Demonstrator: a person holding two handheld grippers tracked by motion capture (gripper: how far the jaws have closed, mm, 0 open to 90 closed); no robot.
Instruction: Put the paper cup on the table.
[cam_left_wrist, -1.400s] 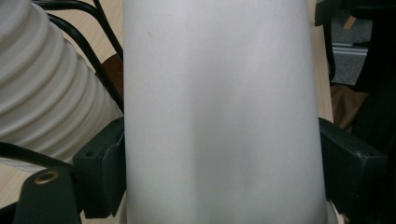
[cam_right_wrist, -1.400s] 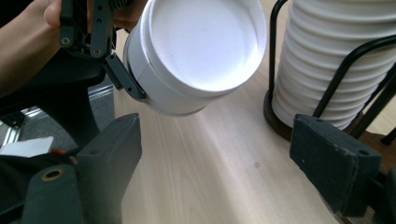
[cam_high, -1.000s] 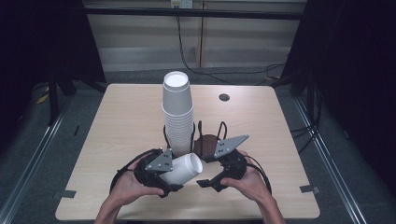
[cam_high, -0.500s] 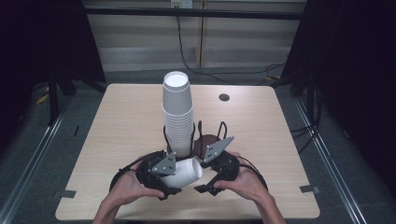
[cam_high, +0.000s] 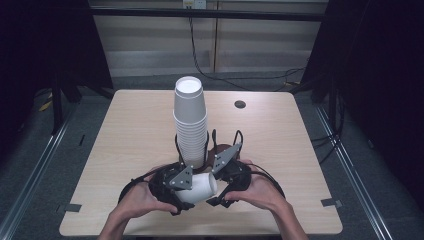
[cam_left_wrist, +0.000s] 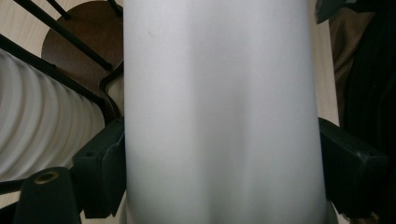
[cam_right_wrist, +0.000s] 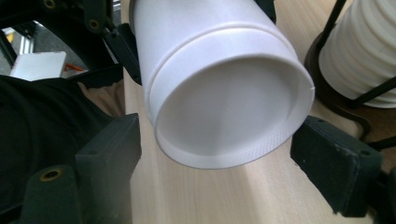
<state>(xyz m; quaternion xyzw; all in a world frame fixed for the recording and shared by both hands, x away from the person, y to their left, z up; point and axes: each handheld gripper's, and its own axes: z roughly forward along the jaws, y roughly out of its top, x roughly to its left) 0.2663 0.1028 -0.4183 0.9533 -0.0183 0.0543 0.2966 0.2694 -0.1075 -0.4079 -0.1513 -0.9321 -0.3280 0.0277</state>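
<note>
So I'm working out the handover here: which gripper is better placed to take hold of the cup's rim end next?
Probably the right gripper: its open jaws flank the cup rim without touching, while the left gripper already clamps its body.

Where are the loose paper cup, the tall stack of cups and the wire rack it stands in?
Loose paper cup (cam_high: 200, 188), high view: its side wall.
Stack of cups (cam_high: 190, 112), high view: side of the top cup.
Wire rack (cam_right_wrist: 337, 106), right gripper view: its dark round base.
</note>
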